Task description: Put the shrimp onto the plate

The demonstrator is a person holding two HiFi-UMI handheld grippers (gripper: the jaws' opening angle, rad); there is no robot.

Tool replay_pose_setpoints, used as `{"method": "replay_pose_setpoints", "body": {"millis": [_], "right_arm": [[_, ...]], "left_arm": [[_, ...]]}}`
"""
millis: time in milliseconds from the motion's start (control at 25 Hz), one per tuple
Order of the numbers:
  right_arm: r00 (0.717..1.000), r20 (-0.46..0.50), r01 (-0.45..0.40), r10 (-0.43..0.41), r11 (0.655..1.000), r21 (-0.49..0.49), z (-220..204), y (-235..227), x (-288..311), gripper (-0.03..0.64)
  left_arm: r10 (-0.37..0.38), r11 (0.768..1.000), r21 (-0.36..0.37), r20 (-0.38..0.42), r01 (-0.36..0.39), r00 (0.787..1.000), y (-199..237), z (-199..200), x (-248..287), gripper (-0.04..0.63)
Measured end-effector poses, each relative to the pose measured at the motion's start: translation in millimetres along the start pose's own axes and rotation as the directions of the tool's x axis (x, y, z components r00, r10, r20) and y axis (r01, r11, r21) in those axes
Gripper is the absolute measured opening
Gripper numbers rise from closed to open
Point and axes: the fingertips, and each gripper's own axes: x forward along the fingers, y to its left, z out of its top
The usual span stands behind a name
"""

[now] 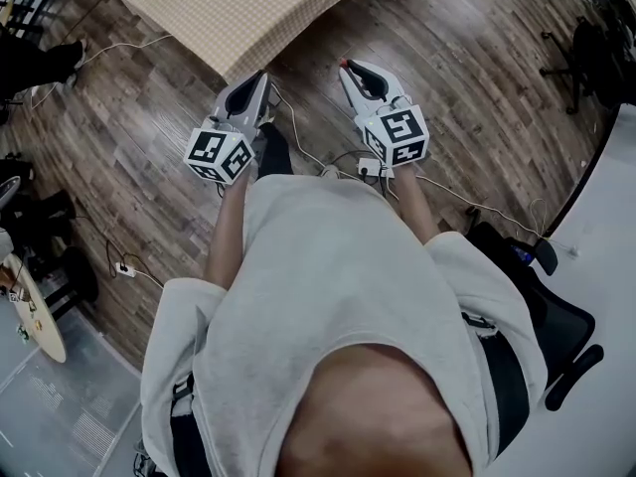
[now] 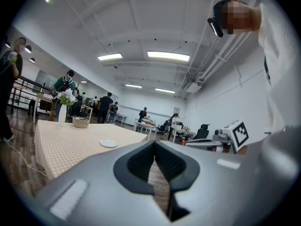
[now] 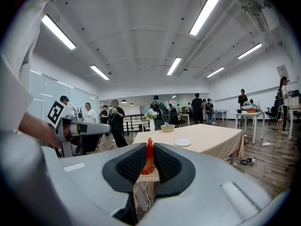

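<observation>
Though seemingly wood, floor (image 1: 477, 58) around table (image 1: 238, 8)

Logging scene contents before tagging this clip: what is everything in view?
table: one, beige checked cloth, straight ahead
plate: one, white, on the table
bowl: one, tan, farther back on the table
vase of flowers: one, white, beside the bowl
shrimp: one, orange-red, between the right gripper's jaws
cables: several, white, on the floor
people: several, standing in the background
left gripper: one, grey, jaws together, empty
right gripper: one, grey, shut on the shrimp
</observation>
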Motion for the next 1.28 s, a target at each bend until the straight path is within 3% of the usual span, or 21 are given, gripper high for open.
{"method": "replay_pose_setpoints", "body": {"millis": [320, 640, 920, 1280], "right_arm": [[1.0, -0.015, 0.007, -0.007, 1.0, -0.001, -2, -6, 48, 0.049], [0.994, -0.082, 0.066, -0.066, 0.998, -0.001, -7, -24, 110, 0.049], [0.986, -0.144, 0.088, -0.086, 0.996, 0.009, -3, -34, 188, 0.049], [0.969, -0.199, 0.152, -0.146, 0.988, 0.014, 28, -41, 304, 0.049]], "left_arm": [[-0.034, 0.999, -0.015, -0.028, 0.034, 0.999, 37, -10, 23, 0.009], [-0.134, 0.991, -0.016, -0.061, 0.133, 0.989, 90, -12, 73, 0.009], [-0.166, 0.985, -0.069, -0.067, 0.161, 0.984, 162, -8, 107, 0.009], [-0.218, 0.971, -0.118, -0.064, 0.21, 0.974, 277, 29, 143, 0.009]]}}
